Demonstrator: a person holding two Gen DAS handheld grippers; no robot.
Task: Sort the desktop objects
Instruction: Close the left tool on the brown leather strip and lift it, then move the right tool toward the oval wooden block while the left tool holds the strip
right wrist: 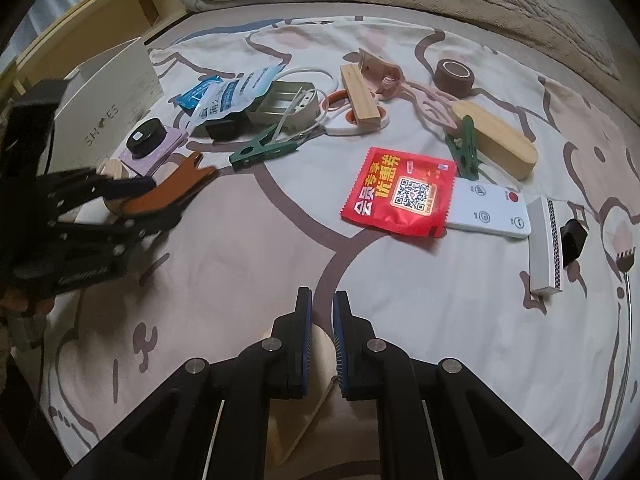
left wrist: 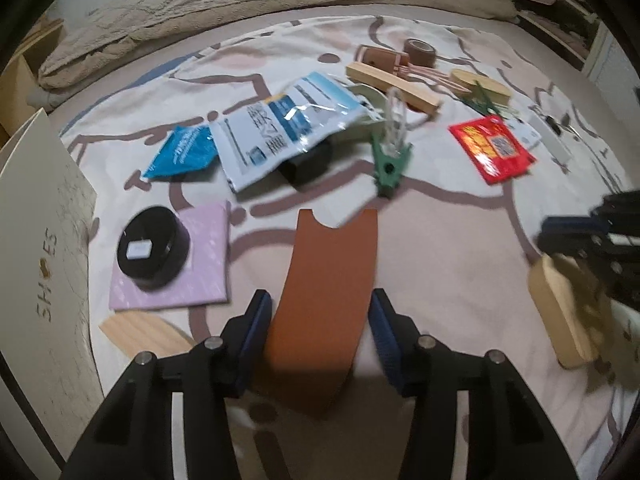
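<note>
Left tongs: I am seeing the left gripper (left wrist: 320,316) standing at a middling width, its blue pads (left wrist: 258,320) lying against the two long edges of the brown notched strip (left wrist: 332,280) — it is gripping the strip.
Brown strip: it is reaching forward from the jaws over the patterned bedsheet (left wrist: 440,240), with its notched end pointing toward the green clip (left wrist: 390,164). From the right wrist view I am watching the same strip (right wrist: 168,192) sticking out of the left gripper (right wrist: 148,204) at the left edge.
Right tongs: the right gripper (right wrist: 322,300) is standing nearly closed, its fingers narrow, and it is pinching a pale wooden block (right wrist: 318,348) that is showing between and below them. From the left wrist view the block (left wrist: 560,312) is hanging under the right gripper (left wrist: 560,240), blurred.
Left side of the sheet: a black round tin (left wrist: 154,246) is sitting on a pink pad (left wrist: 204,240), just beside a white shoe box (left wrist: 40,260).
Middle: a white and blue packet (left wrist: 280,128) is lying partly over a dark object I cannot make out.
Right side: a red sachet (right wrist: 400,192) is overlapping one end of a white remote (right wrist: 492,212) — both well apart from either gripper.
</note>
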